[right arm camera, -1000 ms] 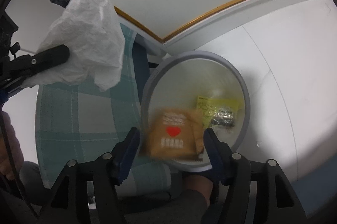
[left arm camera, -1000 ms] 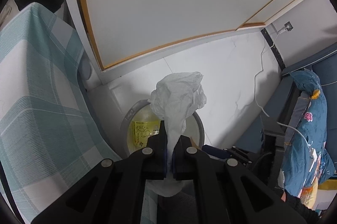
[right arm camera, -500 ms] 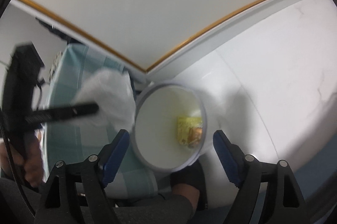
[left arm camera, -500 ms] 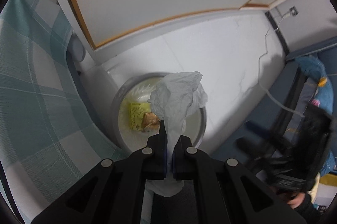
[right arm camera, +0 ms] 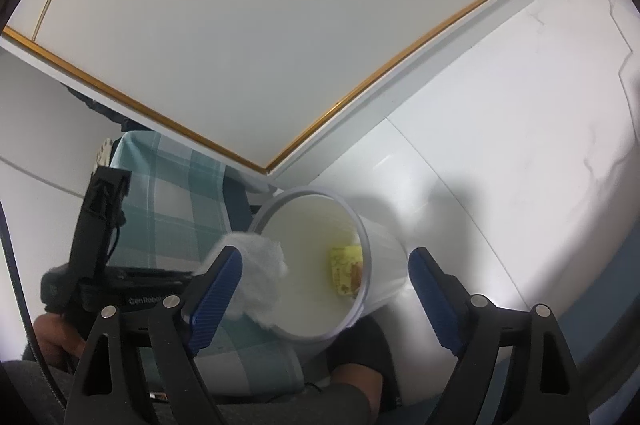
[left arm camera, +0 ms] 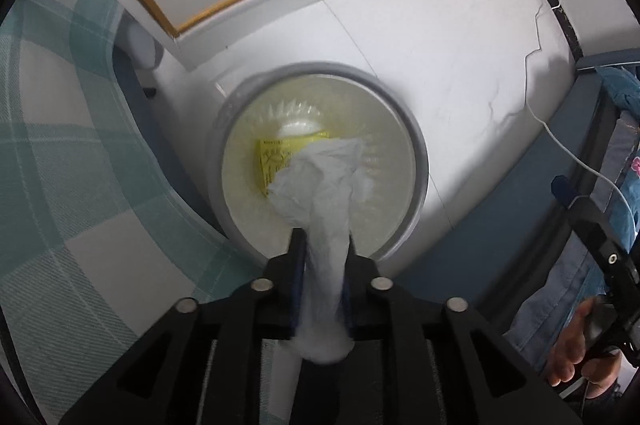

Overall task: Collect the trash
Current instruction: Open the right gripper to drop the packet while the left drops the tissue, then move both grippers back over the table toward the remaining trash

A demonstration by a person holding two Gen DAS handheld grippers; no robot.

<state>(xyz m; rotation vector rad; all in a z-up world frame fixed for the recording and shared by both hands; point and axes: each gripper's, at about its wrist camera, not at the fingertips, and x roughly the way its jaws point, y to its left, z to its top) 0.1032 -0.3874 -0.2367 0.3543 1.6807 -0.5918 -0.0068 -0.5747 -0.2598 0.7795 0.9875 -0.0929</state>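
Jaws on my left gripper [left arm camera: 320, 245] have just been easing apart, and the crumpled white tissue [left arm camera: 324, 185] sits between them, its loose end hanging down into the mouth of the bin. Whether the pads press on it or only flank it I cannot tell; the paper fills the narrow gap. The tool points almost straight down over the white waste bin [left arm camera: 416, 161], so I judge this to be the release of this piece.

My right gripper [right arm camera: 324, 289] has just been opening too, and its blue pads stand wide apart with nothing between them. It hangs near the bin's rim [right arm camera: 360, 225], off to the right of the left tool.

Inside the bin, on the bottom, lies a yellow printed wrapper [left arm camera: 272, 161], and in the right view a brown packet [right arm camera: 354, 275] lies against it. So, by my reading, two pieces are already collected and the tissue is on its way to be the third.

Left of the bin is a bed with a teal checked cover [left arm camera: 60, 145]; the white floor [left arm camera: 460, 65] around the bin shows no other litter. What else remains to be picked up is out of view.
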